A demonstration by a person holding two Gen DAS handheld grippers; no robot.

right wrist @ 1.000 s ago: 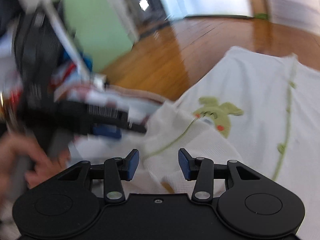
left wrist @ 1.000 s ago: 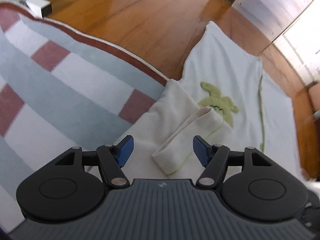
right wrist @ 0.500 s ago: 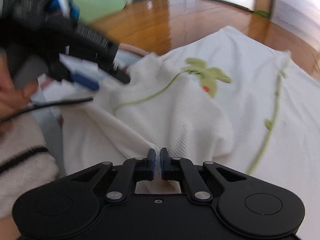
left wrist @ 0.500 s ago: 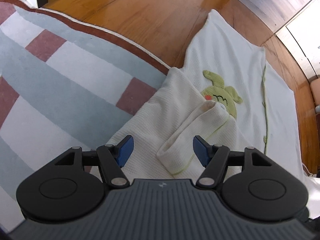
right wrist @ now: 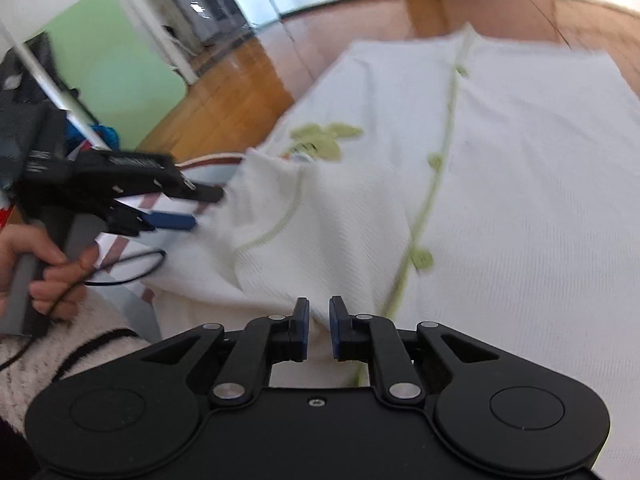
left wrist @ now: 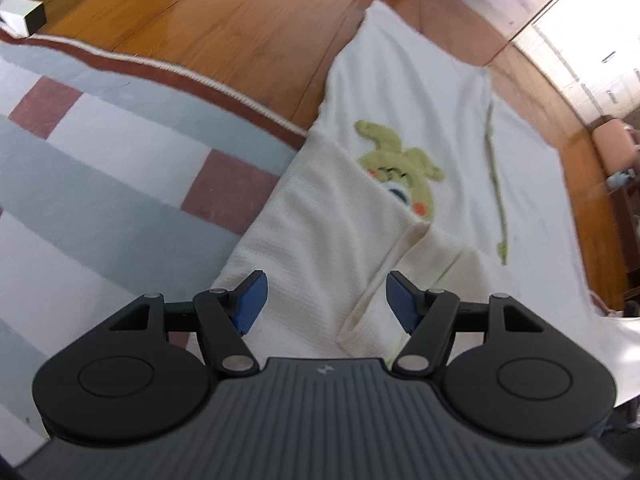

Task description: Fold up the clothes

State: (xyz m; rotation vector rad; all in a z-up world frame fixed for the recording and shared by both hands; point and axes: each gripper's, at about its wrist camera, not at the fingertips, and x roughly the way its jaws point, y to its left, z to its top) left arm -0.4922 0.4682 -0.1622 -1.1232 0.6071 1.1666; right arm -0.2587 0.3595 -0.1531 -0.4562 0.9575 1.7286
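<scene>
**Cream knit cardigan: carrying the sleeve fold across the body**

Cream knit cardigan (right wrist: 500, 184) lies spread on the wooden floor (left wrist: 224, 20), its near side overlapping the striped rug (left wrist: 100, 184). A green button placket (right wrist: 430, 200) runs down its middle, and a green animal motif (left wrist: 400, 172) sits on the chest. One sleeve (left wrist: 332, 240) is laid back over the body and partly covers the motif; its cuff end (left wrist: 368, 312) lies between the fingers of your left gripper (left wrist: 324, 306).

Left gripper: fingers spread wide, gripping nothing, hovering just above the sleeve. Right gripper (right wrist: 319, 328): fingers drawn narrow, with a ridge of knit rising between them. A slim gap shows between the pads, so judge the hold as light.

Judged from how the garment lies, the step in hand is a side fold toward the placket.

1. Confirm that the right gripper holds the full thickness of fabric; a knit this loose will probably stretch and slip from a shallow pinch
2. Keep the lift low. Raising the fold high is likely to drag the laid sleeve out of position
3. Bring the left gripper down squarely over the cuff end before closing, so that both layers are caught
4. Move both grippers at the same pace and aim the folded edge parallel to the placket
5. Keep the dangling cable (right wrist: 128, 268) near your left hand (right wrist: 44, 276) clear of the cloth
</scene>
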